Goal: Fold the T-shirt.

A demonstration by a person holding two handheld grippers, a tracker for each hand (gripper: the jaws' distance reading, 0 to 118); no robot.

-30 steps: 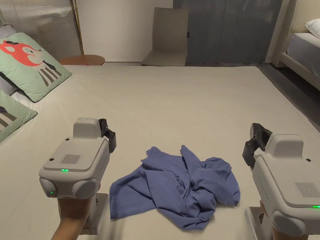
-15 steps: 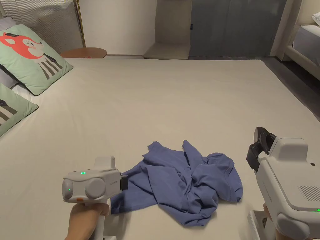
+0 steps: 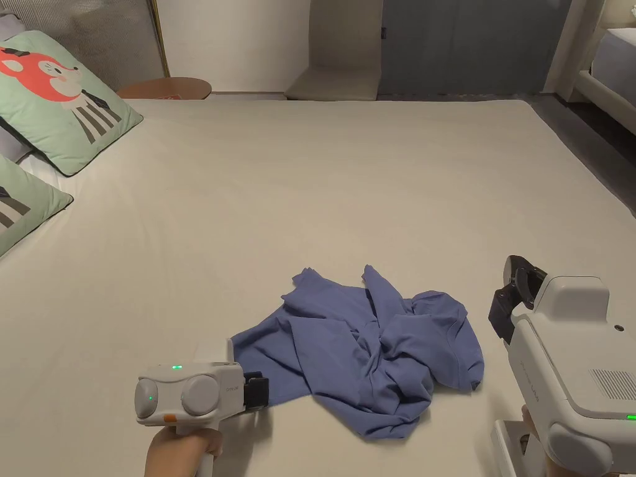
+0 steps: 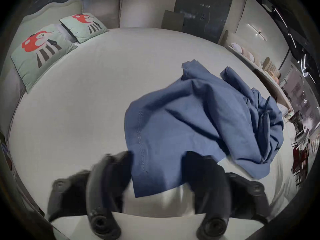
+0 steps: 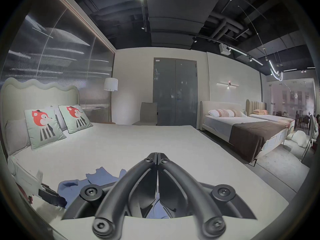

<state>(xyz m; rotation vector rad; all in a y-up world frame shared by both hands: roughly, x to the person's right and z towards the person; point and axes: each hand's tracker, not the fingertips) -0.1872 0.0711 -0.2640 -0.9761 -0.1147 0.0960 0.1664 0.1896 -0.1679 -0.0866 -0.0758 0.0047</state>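
Since half a second back, the left gripper (image 3: pixel 266 391) had dropped lower and slid in toward the near-left corner of the T-shirt (image 3: pixel 366 354), so its black tip sat right at the hem edge in the head view. From the left gripper view, that gripper (image 4: pixel 158 172) had its jaws spread wide, with the stitched hem corner of the shirt (image 4: pixel 199 127) lying between them; neither jaw looked pressed onto the cloth, though the frame was a bit blurry there.

The right gripper (image 3: pixel 506 298) hung just off the right side of the shirt, apart from it. In its own view the right gripper (image 5: pixel 157 157) had its jaws closed tip to tip with nothing pinched.

The blue shirt was crumpled in a heap on the near-middle of the bed (image 3: pixel 348 186), one flat flap reaching out to the left, the bunched collar part to the right. Plenty of bare mattress lay beyond it and to both sides. Two green fox pillows (image 3: pixel 59 99) sat well away at the far left, and the right edge of the bed ran close past the right gripper, with dark floor (image 3: pixel 596 149) past it.
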